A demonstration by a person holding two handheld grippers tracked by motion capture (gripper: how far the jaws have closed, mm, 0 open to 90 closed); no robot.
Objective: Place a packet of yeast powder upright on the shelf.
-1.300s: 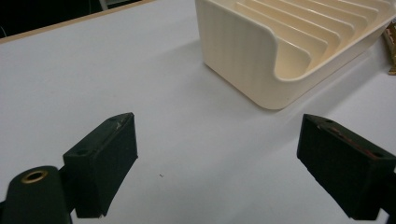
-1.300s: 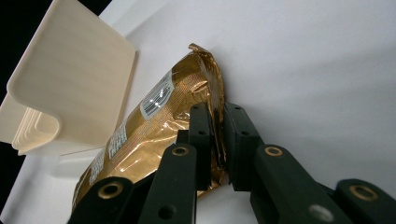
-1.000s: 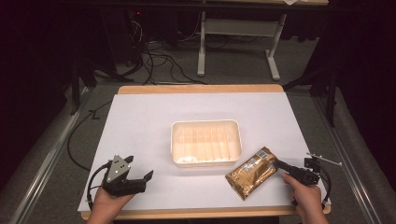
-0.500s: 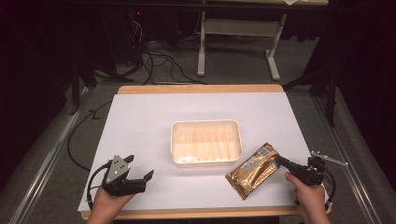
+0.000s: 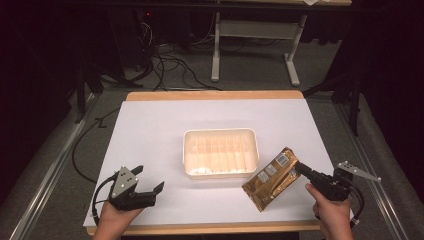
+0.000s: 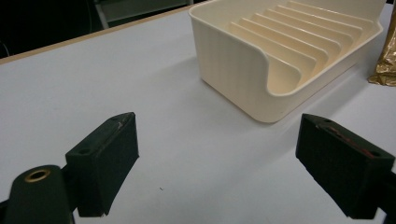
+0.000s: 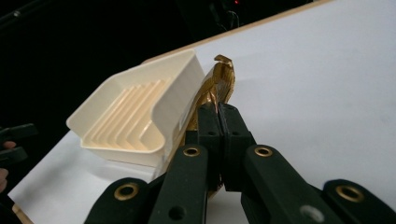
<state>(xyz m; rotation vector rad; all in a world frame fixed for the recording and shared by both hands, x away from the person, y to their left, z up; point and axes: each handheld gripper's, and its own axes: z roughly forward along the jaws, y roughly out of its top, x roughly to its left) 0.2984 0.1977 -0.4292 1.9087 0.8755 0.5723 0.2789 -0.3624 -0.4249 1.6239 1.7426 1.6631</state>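
A white-covered table (image 5: 150,130) with a wooden edge is seen from above. A cream ribbed tray (image 5: 220,153) is set near its centre. A gold foil pouch (image 5: 272,177) lies just beside the tray's right front corner and is pinched at its right edge by the right gripper (image 5: 301,170). The left gripper (image 5: 148,181) is held at the front left, jaws spread, well apart from the tray.

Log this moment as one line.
left gripper: open, idle on table | right gripper: shut on gold pouch | cream tray: empty, mid-table | pouch beside tray
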